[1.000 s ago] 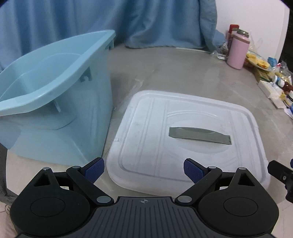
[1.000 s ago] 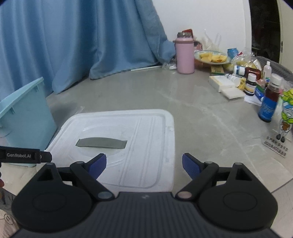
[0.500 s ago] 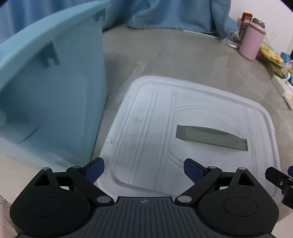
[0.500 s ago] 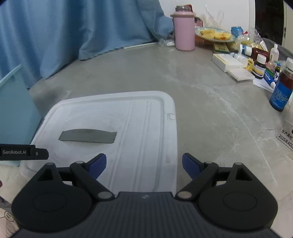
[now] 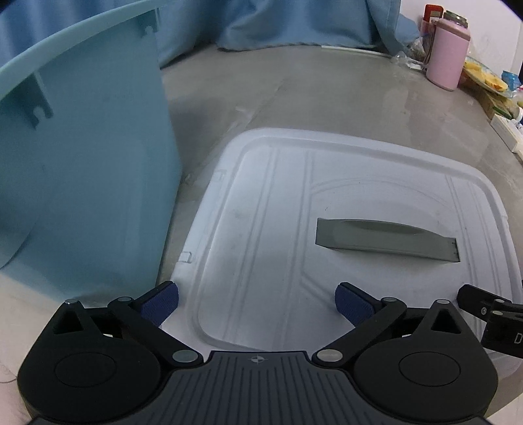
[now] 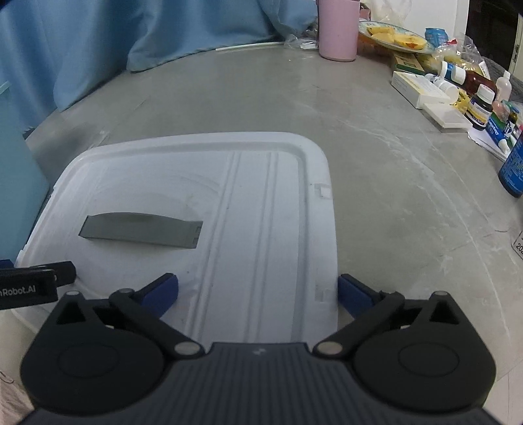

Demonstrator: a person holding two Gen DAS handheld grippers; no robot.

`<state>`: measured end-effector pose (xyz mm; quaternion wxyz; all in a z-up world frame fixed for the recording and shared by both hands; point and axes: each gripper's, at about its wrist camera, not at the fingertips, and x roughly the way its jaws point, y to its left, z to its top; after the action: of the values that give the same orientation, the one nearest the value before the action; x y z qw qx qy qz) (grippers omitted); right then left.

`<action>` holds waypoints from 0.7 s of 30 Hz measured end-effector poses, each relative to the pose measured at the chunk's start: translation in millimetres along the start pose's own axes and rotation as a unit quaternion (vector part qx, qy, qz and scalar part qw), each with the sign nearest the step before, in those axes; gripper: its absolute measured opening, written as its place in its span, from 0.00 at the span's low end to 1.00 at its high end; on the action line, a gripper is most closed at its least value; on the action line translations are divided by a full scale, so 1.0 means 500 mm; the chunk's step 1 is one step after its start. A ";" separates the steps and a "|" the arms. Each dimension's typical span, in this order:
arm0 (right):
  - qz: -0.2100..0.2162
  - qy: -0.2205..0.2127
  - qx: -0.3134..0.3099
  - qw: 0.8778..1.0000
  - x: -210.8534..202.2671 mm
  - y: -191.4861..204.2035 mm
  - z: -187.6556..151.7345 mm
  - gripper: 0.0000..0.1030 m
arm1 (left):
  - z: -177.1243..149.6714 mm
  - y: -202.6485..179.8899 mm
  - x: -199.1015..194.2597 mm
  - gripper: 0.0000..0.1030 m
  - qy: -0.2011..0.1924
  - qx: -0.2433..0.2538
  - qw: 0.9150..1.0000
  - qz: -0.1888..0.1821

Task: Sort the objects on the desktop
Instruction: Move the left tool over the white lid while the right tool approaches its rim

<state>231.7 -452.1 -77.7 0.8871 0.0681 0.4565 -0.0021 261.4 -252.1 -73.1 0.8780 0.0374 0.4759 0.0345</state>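
Grey table [image 6: 376, 170] | white lid [image 5: 343, 212] apparently under both wide-open, empty hand-held grippers: left [image 5: 256, 302], right [image 6: 257, 291]

A domestic room, with a grey table [image 6: 376, 170] serving as a household catch-all. Blue curtains [image 6: 98, 39] hang behind the table. At its far edge stand a pink flask [image 6: 338, 29], a plate of yellow food [image 6: 395, 37], medicine bottles [image 6: 480, 104] and small boxes [image 6: 415, 88]. A light blue plastic bin [image 5: 81, 157] and a white plastic lid [image 5: 343, 229] lie nearer.
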 end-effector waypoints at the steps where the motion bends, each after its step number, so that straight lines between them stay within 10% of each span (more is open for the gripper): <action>1: 0.000 0.002 -0.002 1.000 0.000 0.000 0.001 1.00 | 0.000 -0.001 0.000 1.00 0.002 0.001 1.000 0.001; 21: 0.027 0.029 -0.048 0.998 -0.040 -0.021 -0.049 1.00 | -0.069 -0.028 -0.049 1.00 0.019 -0.017 0.999 -0.027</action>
<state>199.7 -460.6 -76.7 0.8755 0.0379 0.4796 0.0463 219.5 -267.4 -72.6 0.8700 0.0087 0.4925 0.0192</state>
